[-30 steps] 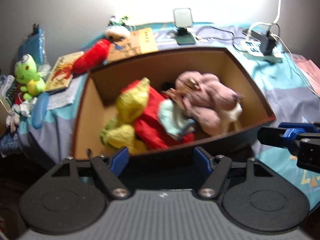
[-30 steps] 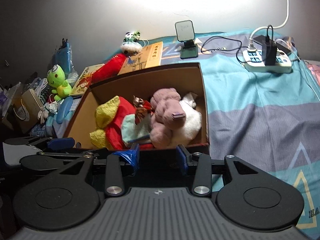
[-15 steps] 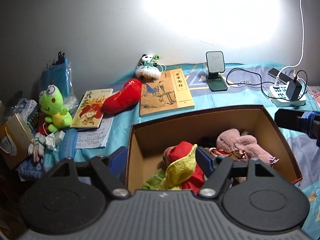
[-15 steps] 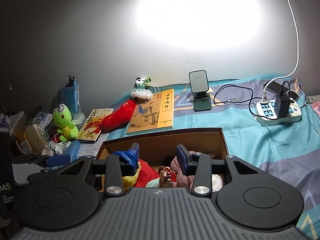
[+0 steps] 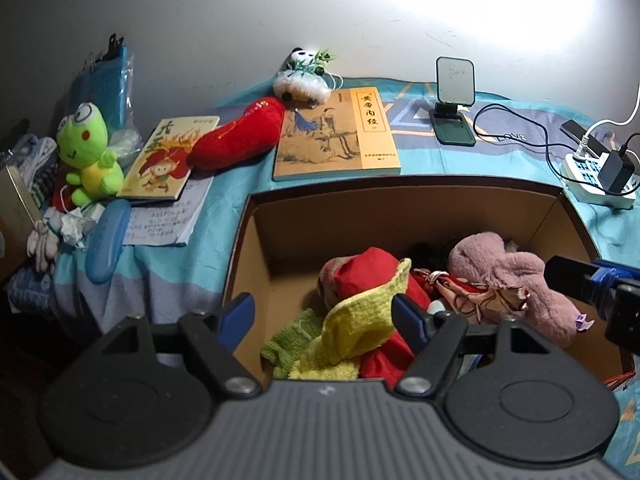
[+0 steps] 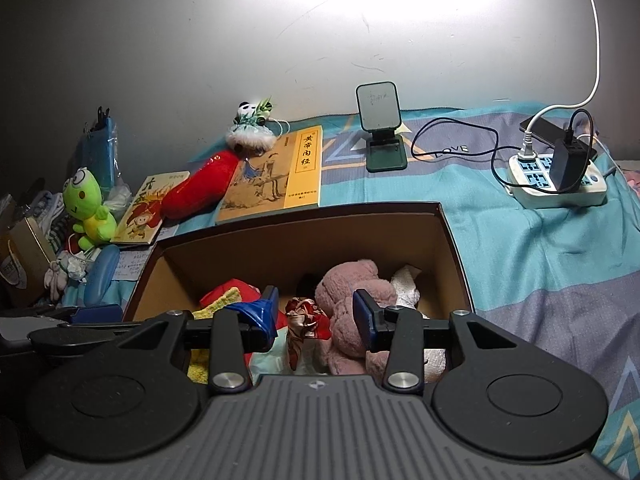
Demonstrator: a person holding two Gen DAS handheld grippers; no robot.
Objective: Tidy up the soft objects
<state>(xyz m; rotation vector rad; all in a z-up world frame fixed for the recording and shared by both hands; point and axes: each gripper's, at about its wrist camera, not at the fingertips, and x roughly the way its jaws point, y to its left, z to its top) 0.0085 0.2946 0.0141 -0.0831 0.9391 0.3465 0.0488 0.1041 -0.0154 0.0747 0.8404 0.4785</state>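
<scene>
At the far left edge of the bed sits the green frog plush (image 5: 86,152), upright among small clutter that is hard to make out. Right of it the red plush (image 5: 236,140) lies between two books, its long axis slanting up toward the panda plush (image 5: 304,76), which touches its upper end. These three are outside the cardboard box (image 5: 400,216); the pink plush (image 5: 508,276) and some cloths are already inside. The left hand-held gripper (image 5: 322,314) hangs over the box's near left part, jaws wide and empty, so the loose toys lie ahead and to its left (I judge this hand the nearer one). The right hand-held gripper (image 6: 316,312) has only a narrow gap and holds nothing. Both grippers' bodies hide the box's near side.
</scene>
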